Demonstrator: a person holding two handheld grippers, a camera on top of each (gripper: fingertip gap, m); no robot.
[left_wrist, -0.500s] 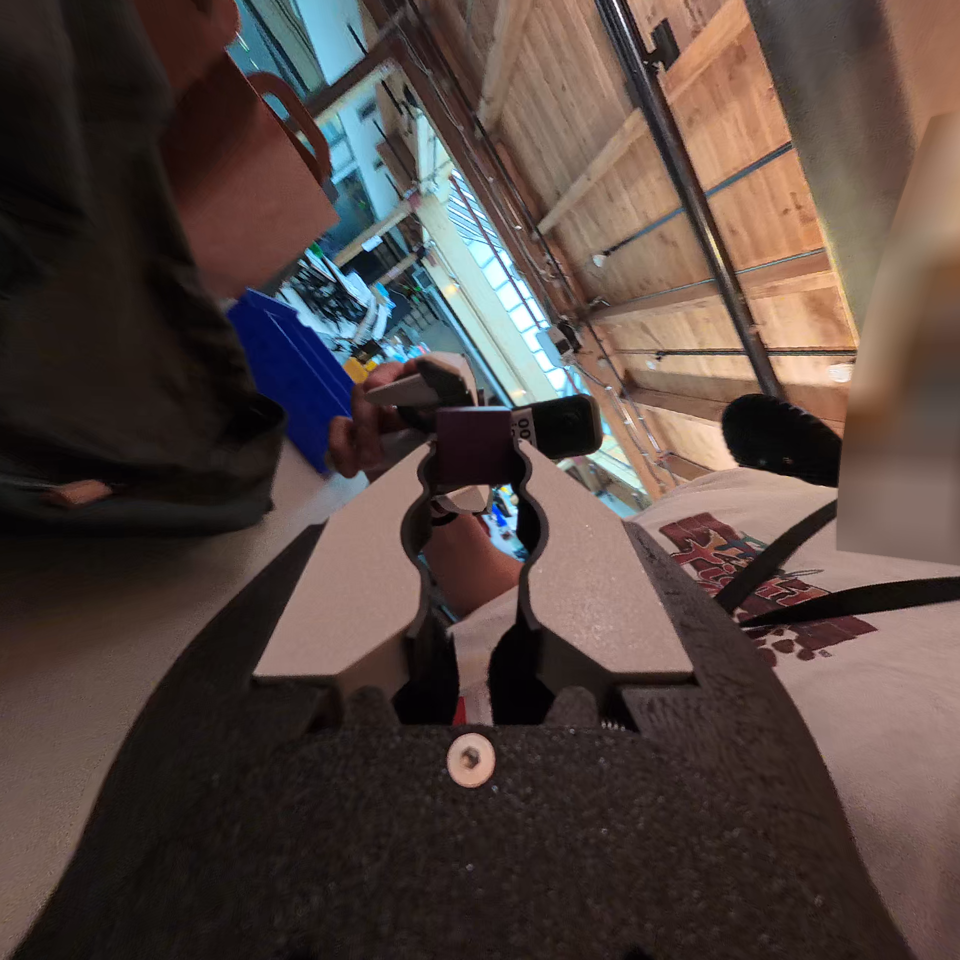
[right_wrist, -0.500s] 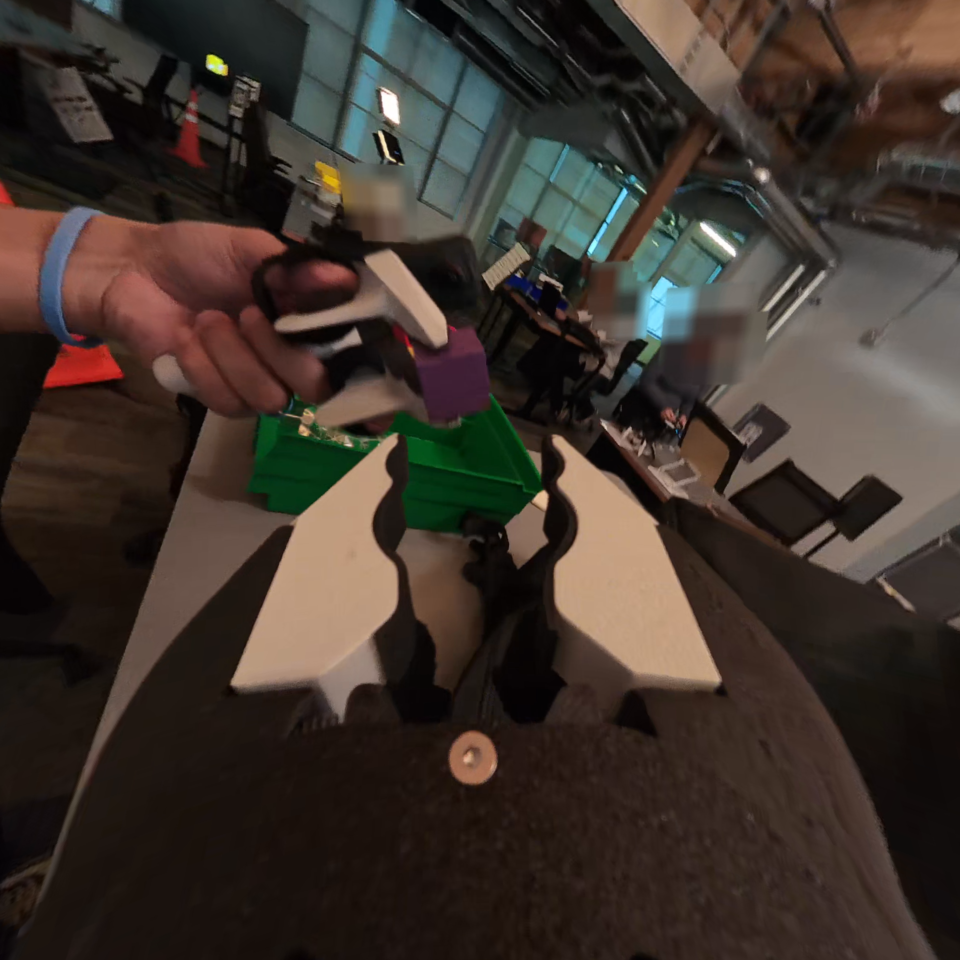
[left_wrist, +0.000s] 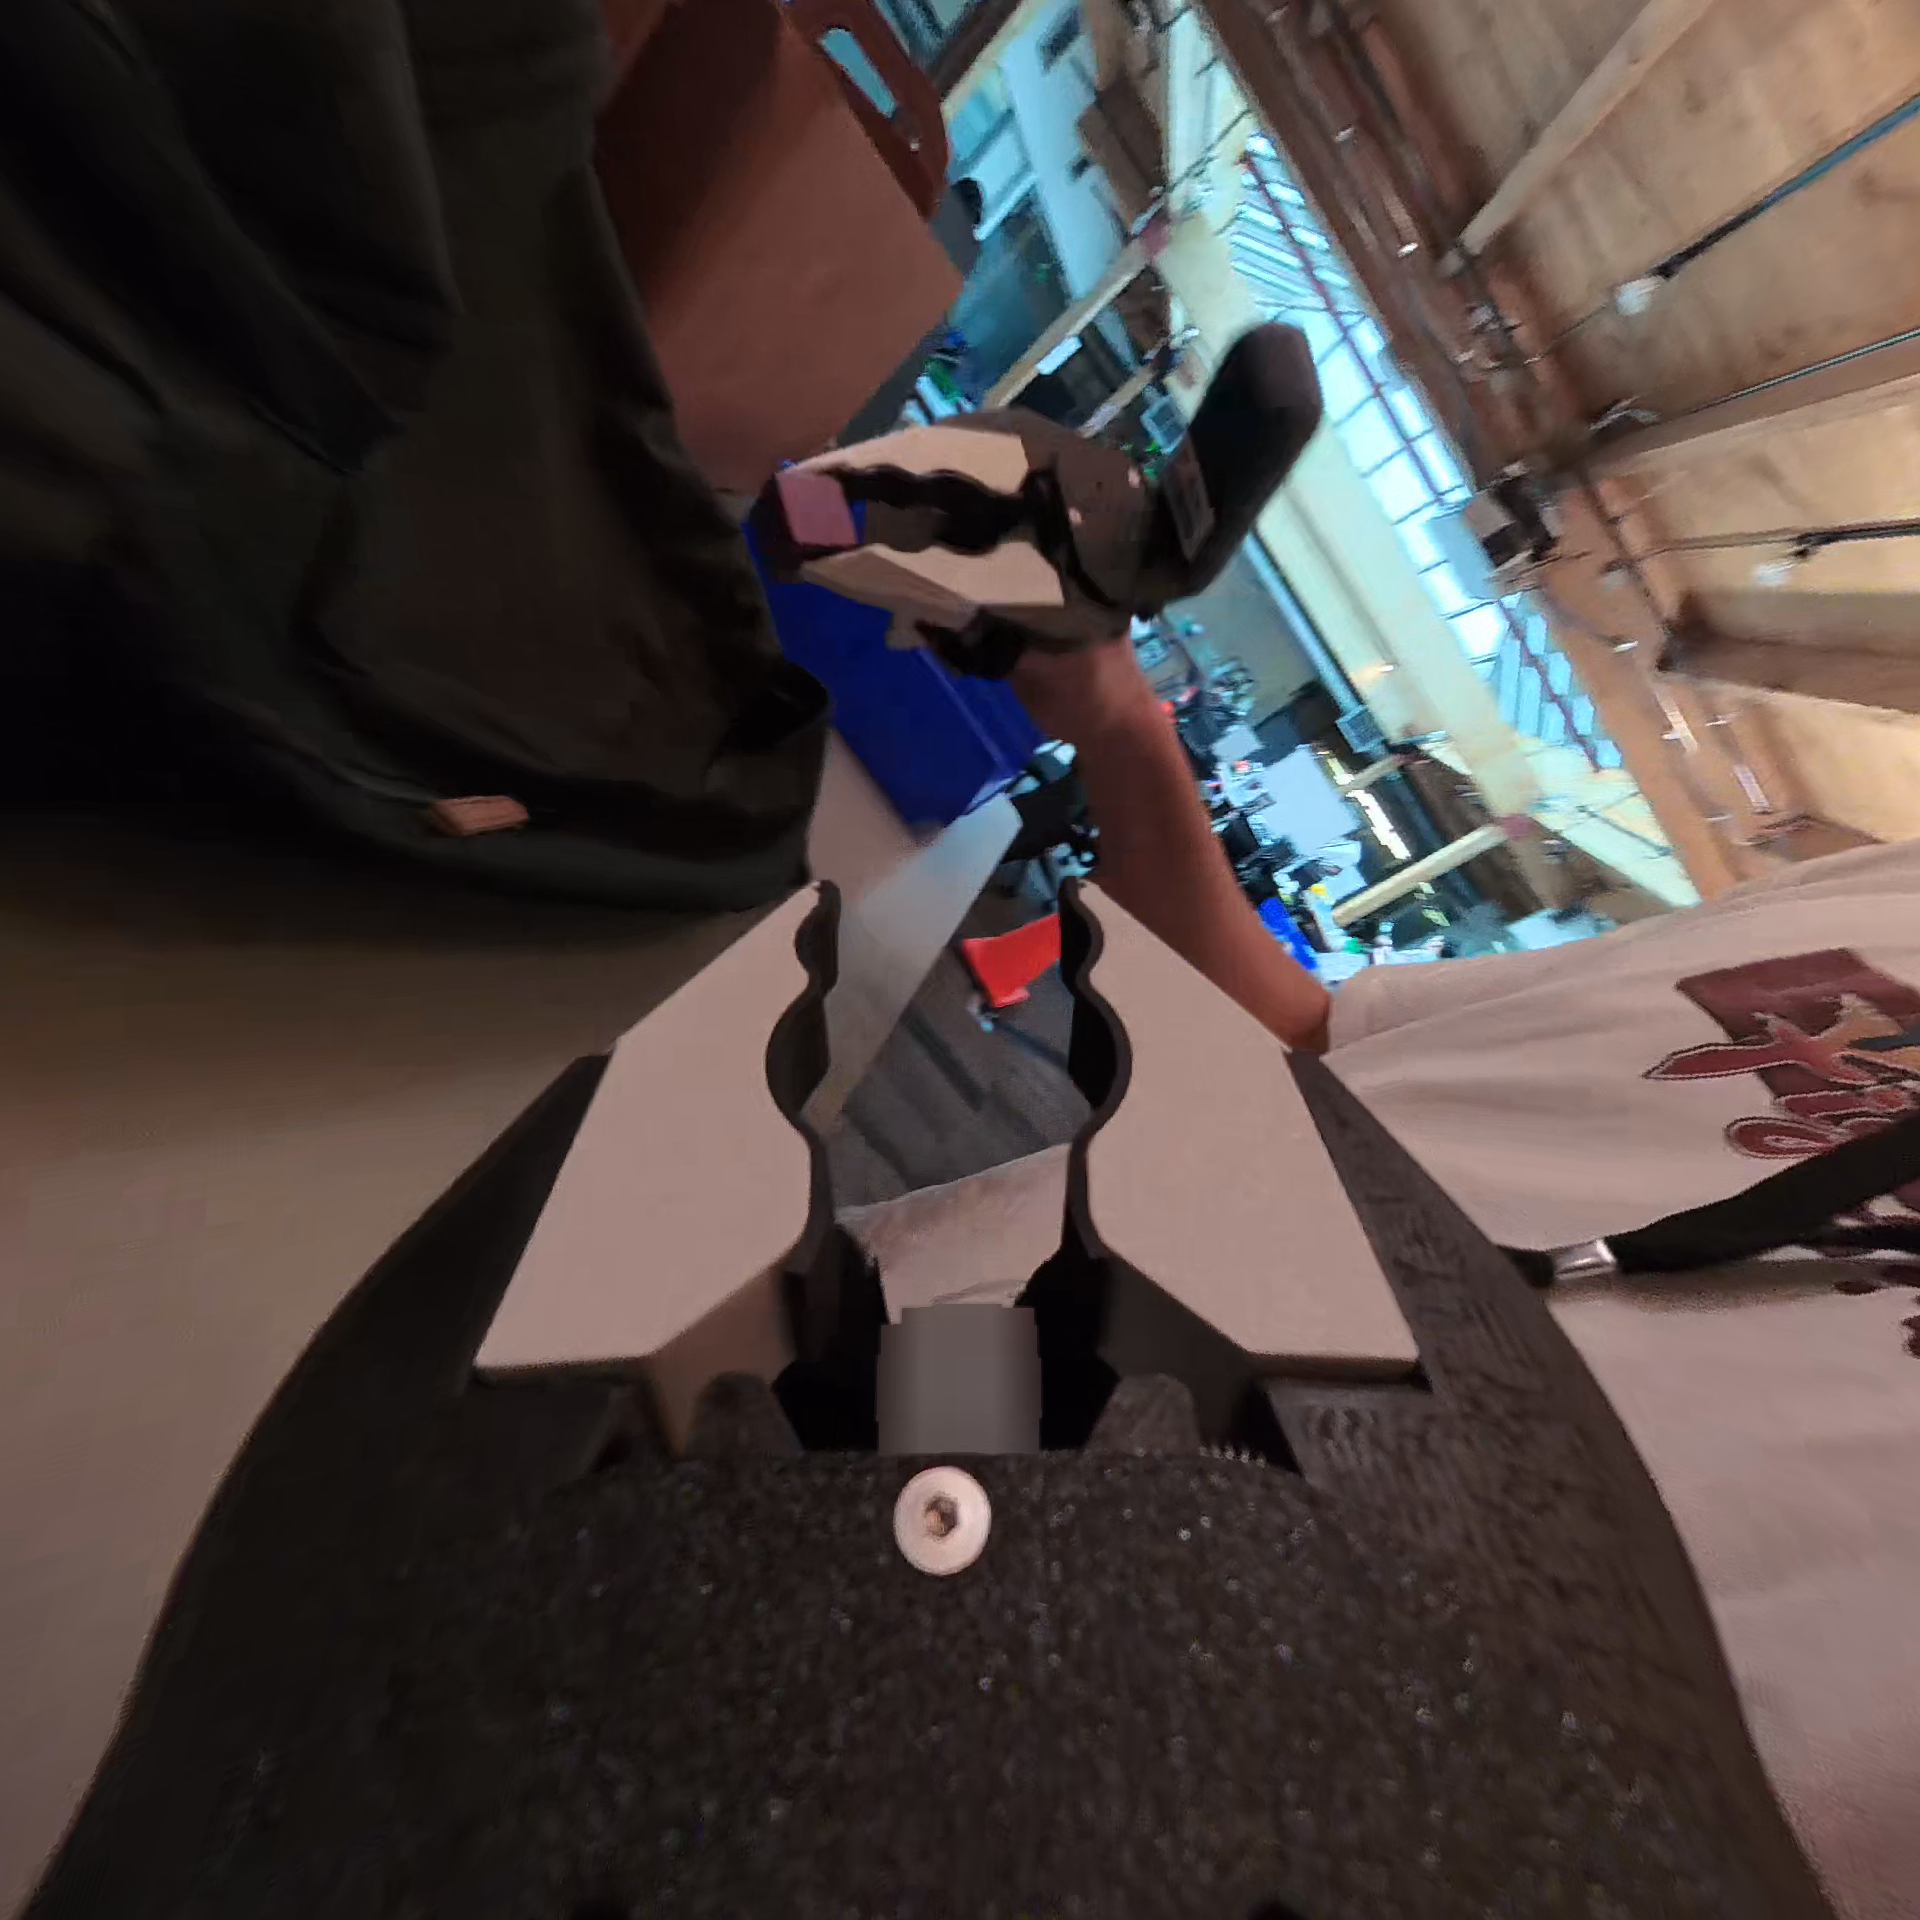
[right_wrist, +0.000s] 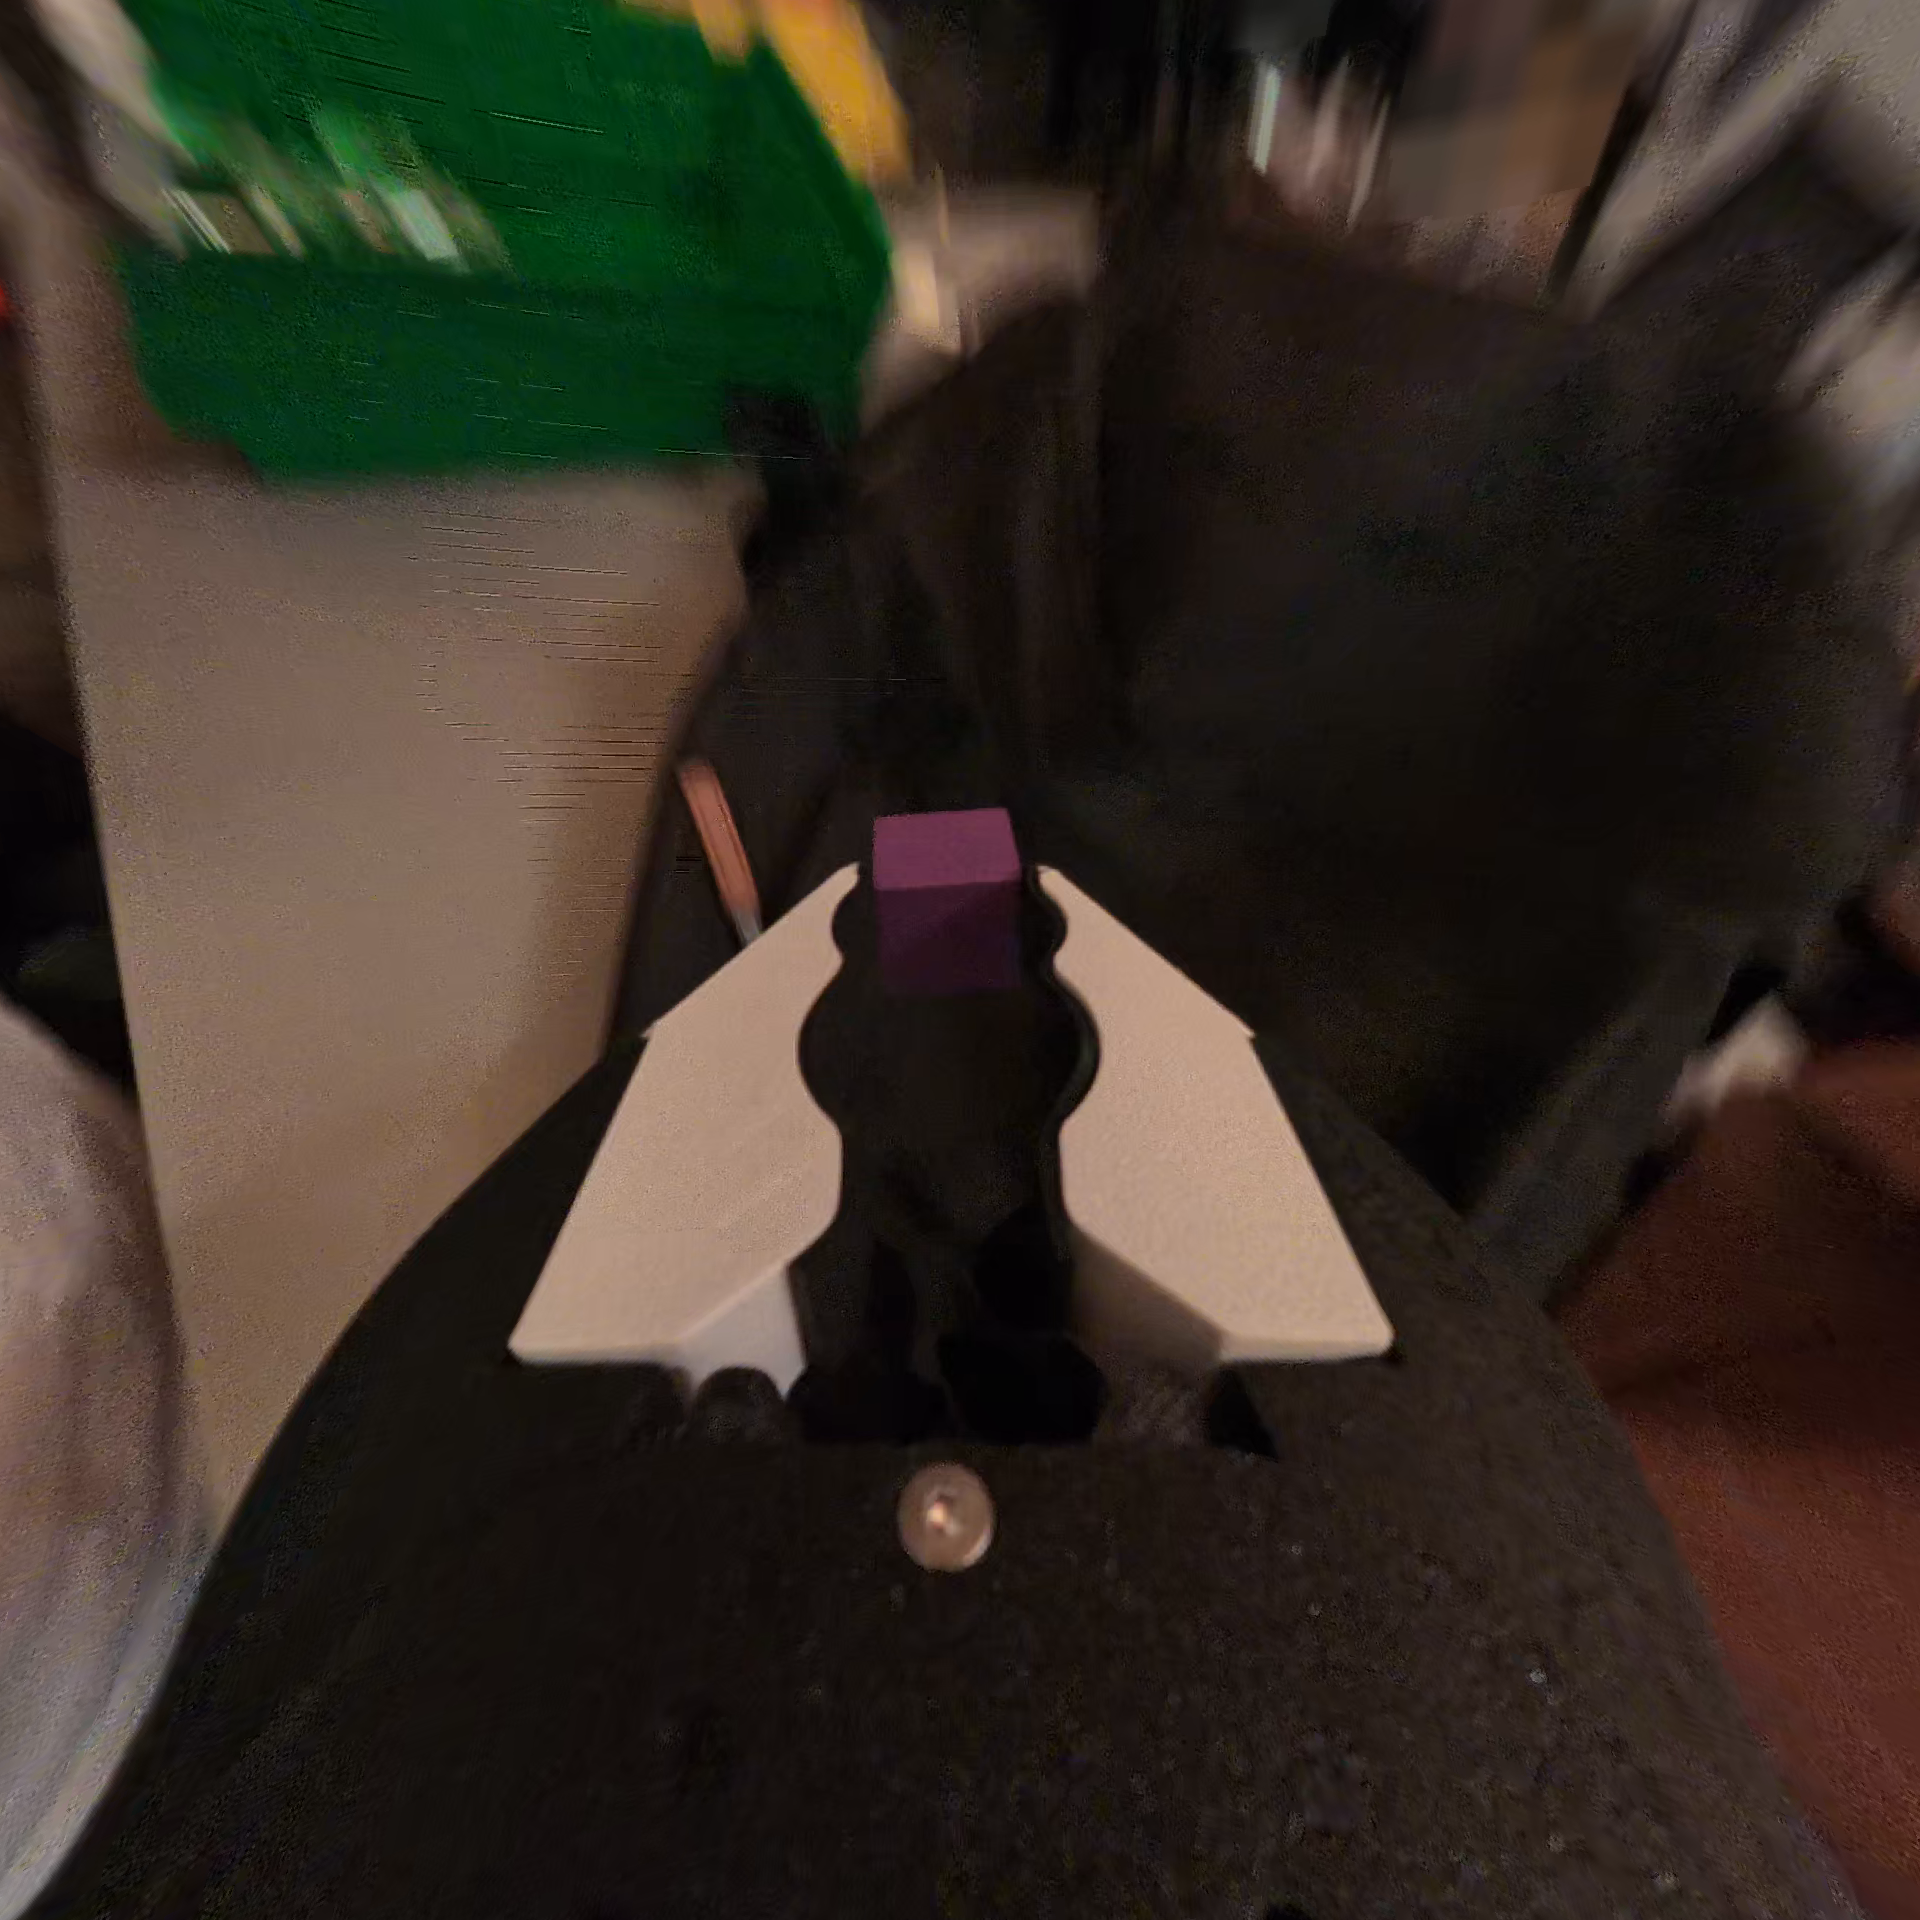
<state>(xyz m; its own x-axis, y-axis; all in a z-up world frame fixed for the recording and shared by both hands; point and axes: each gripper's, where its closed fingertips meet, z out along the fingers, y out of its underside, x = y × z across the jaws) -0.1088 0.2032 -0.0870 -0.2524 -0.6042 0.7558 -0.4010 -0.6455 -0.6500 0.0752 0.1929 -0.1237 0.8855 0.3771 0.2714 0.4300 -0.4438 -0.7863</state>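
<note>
Purple cube (right_wrist: 943, 902) sat pinched at the tips of my right hand-held gripper (right_wrist: 945, 914), above the pale table (right_wrist: 364, 779) with a green bin (right_wrist: 499, 343) at its far left. My left hand-held gripper (left_wrist: 945, 935) gaped, empty. Light, rigid, smooth-faced, I judged: best taken by opposite flat faces.

A small purple cube (right_wrist: 943, 902) is gripped between the tips of the right gripper (right_wrist: 945, 914); its matte faces are seen squarely, with the top face lit and the front face darker; it is held level and projects a little beyond the fingertips; in the left wrist view the same cube (left_wrist: 814, 516) is seen clamped at the end of that gripper (left_wrist: 821, 520), raised in the air; the left gripper (left_wrist: 945, 904) is held apart, with nothing between its fingers.
</note>
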